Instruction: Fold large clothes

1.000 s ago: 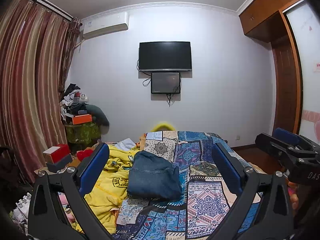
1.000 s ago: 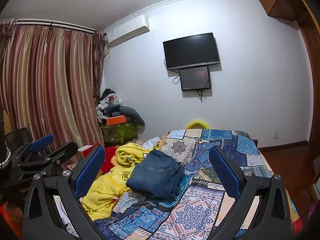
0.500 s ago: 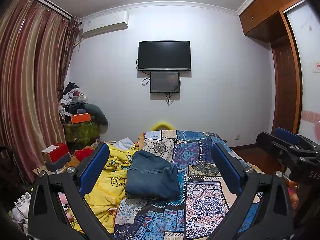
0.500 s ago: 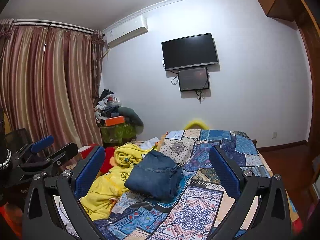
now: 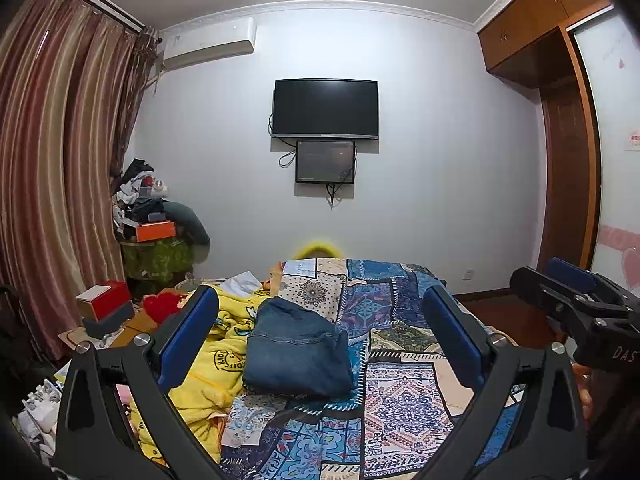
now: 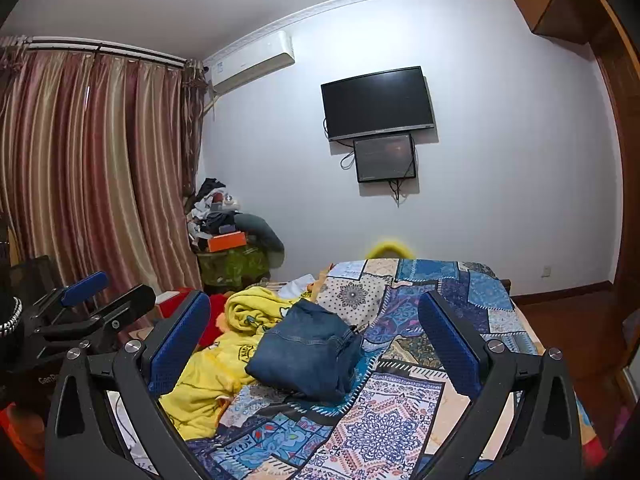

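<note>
Folded blue jeans [image 5: 298, 350] lie in a compact bundle on the patchwork bedspread [image 5: 404, 392], left of the bed's middle; they also show in the right wrist view [image 6: 308, 354]. A crumpled yellow garment [image 5: 216, 364] lies just left of them, seen too in the right wrist view [image 6: 224, 360]. My left gripper [image 5: 320, 328] is open and empty, held above the bed's near end. My right gripper [image 6: 314, 330] is open and empty, beside it to the right. Each shows at the edge of the other's view.
The bedspread [image 6: 400, 420] covers the bed. A cluttered green stand [image 5: 158, 258] with an orange box stands at the far left by the curtains [image 5: 60, 160]. Red and grey boxes [image 5: 106, 306] lie beside the bed. A TV [image 5: 325, 108] hangs on the far wall.
Both views have drifted very slightly; the jeans and the yellow garment lie as before. Both grippers stay open and empty.
</note>
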Tool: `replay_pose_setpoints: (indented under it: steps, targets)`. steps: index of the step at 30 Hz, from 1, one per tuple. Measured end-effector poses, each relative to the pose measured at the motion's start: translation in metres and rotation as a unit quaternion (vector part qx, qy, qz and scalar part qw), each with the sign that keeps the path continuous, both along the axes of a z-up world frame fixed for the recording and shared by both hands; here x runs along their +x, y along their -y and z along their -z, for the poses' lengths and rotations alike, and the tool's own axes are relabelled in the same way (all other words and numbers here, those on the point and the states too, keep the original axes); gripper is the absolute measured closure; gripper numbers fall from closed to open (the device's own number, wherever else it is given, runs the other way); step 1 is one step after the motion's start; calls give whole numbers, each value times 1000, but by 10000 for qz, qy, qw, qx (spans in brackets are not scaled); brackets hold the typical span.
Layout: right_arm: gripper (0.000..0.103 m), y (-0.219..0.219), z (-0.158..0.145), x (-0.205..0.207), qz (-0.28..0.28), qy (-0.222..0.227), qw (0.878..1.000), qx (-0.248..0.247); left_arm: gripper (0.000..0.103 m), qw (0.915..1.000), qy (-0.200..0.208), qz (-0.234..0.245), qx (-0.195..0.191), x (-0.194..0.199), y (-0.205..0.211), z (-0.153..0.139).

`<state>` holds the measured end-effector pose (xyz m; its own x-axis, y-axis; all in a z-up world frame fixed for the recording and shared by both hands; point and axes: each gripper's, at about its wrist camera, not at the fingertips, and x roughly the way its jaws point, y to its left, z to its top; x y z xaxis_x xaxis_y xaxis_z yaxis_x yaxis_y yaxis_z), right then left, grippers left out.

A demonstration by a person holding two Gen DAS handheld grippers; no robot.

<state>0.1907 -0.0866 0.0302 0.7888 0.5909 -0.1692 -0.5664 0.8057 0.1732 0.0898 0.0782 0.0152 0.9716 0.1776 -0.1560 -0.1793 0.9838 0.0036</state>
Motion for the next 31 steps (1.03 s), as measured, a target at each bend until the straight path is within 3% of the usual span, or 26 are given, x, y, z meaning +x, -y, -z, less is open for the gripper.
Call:
replay_pose_setpoints:
  steps: [31]
  targets:
    - [0, -2, 2, 4, 11, -59, 10000, -34, 1, 9990, -198, 193, -340, 7, -10, 7]
